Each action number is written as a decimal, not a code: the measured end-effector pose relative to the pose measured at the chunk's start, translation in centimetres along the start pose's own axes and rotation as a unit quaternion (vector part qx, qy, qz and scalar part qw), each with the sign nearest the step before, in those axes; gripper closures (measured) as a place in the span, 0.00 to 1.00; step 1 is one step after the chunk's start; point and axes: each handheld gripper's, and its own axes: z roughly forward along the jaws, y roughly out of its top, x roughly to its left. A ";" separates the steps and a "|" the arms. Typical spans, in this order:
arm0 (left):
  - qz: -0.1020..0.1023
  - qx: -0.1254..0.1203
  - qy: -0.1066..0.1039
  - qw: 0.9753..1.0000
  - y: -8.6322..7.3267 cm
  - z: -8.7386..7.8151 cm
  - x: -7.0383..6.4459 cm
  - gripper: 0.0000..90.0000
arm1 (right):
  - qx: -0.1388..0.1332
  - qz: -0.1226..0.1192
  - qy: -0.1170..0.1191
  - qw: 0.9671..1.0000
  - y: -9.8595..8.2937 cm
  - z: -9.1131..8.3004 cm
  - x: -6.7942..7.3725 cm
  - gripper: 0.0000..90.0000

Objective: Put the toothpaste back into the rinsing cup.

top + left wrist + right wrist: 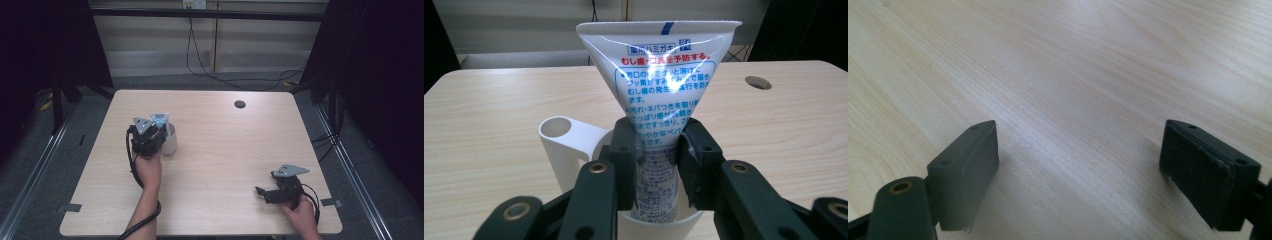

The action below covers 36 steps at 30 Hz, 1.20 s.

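Black jaws of the left gripper (656,165) pinch a glossy white toothpaste tube (659,95), flat crimped end up, standing in a white plastic cup (569,150) on the pale woodgrain table (484,125). Well apart, the right gripper (1078,165) hangs spread.

From above the person's side, the high view looks forward and down over the whole table (215,150), well back from it. The left gripper view sits low and very close behind the left gripper (656,160), facing across the table toward the far wall; it shares the cup (574,145), the tube (659,75) and the round hole (758,82) with the high view. The right gripper view looks steeply down, close to bare tabletop near the right gripper (1078,165).
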 end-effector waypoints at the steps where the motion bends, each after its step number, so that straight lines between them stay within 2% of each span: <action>1: 0.002 0.001 0.002 1.000 -0.1 0.0 0.0 0.79 | 0.000 0.000 0.000 1.000 0.0 0.0 0.0 0.17; 36: 0.007 0.006 0.012 1.000 -1.3 0.4 -0.2 0.78 | 0.000 0.000 0.000 1.000 0.0 0.0 0.0 0.17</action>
